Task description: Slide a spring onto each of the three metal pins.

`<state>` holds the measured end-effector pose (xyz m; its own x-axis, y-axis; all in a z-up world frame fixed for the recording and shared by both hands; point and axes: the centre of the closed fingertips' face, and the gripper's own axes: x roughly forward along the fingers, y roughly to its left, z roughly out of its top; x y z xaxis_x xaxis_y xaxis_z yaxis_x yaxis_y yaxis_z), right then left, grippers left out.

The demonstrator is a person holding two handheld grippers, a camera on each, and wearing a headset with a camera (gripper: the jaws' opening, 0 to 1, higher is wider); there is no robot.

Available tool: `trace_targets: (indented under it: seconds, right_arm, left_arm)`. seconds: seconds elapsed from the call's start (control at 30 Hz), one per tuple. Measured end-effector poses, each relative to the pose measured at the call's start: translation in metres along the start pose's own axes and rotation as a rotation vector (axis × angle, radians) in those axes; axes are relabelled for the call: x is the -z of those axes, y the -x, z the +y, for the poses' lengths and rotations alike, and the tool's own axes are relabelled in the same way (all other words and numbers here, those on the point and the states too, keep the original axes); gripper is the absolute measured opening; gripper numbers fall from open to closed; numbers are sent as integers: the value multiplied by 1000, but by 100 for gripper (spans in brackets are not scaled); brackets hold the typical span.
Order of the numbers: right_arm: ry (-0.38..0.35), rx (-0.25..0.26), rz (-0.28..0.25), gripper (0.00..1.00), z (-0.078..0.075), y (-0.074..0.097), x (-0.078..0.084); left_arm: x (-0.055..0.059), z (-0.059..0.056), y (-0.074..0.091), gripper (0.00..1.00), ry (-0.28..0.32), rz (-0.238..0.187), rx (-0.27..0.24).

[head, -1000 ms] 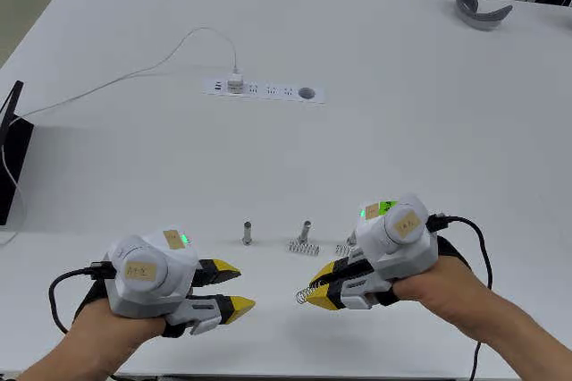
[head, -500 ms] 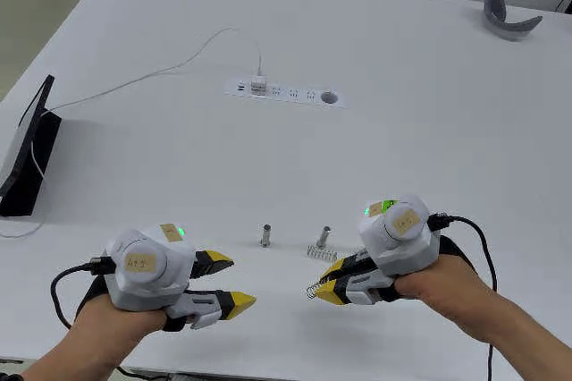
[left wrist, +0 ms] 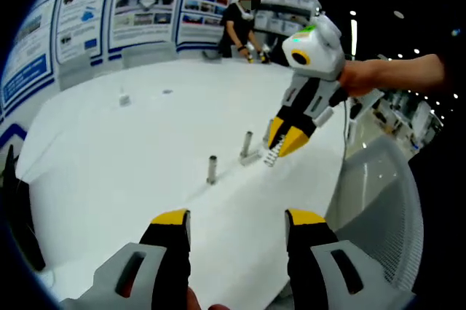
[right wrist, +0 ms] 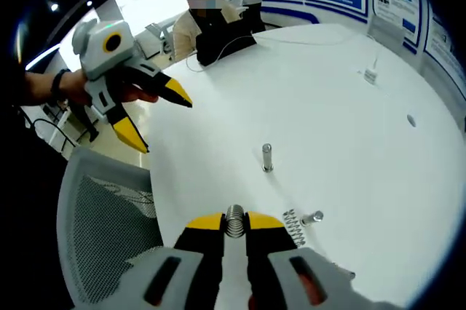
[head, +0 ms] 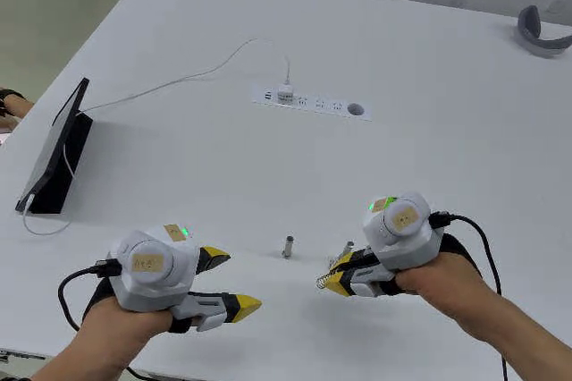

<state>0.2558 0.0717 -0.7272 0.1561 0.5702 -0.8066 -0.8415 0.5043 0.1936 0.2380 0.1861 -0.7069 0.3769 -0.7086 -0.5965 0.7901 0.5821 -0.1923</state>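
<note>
Near the front edge of the white desk (head: 429, 157), a person holds a gripper in each hand. The right gripper (head: 329, 283) has its jaws closed on a small spring (head: 321, 283), which sticks out past the yellow tips. In the right gripper view the spring (right wrist: 234, 215) sits pinched between the two tips of the right gripper (right wrist: 234, 223). The spring is held low over the desk, just in front of the pins and touching neither.

One pin (head: 288, 247) stands upright and bare between the two grippers. A second pin (head: 347, 248) stands just beside the right gripper, partly hidden by it in the head view. A loose spring (right wrist: 293, 225) lies flat on the desk at the foot of that second pin (right wrist: 313, 217). The first pin (right wrist: 267, 157) stands farther out.

The left gripper (head: 238, 280) hangs well to the left of the pins, its jaws spread wide and holding nothing; the left gripper view shows the gap between its tips (left wrist: 239, 218).

Farther back on the desk lie a power strip (head: 311, 103) with a white plug in it and, at the left edge, a propped tablet (head: 57, 154).
</note>
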Motion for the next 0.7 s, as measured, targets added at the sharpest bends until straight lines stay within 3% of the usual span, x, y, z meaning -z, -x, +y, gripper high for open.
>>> trace_targets:
  seconds: [0.4, 0.7]
  right_arm:
    - [10, 32, 5, 12, -25, -5, -21]
    - [25, 37, 3, 12, -34, -14, -41]
  left_arm:
    - [11, 16, 9, 62, 45, 2, -42]
    - [17, 24, 16, 64, 67, 3, -64]
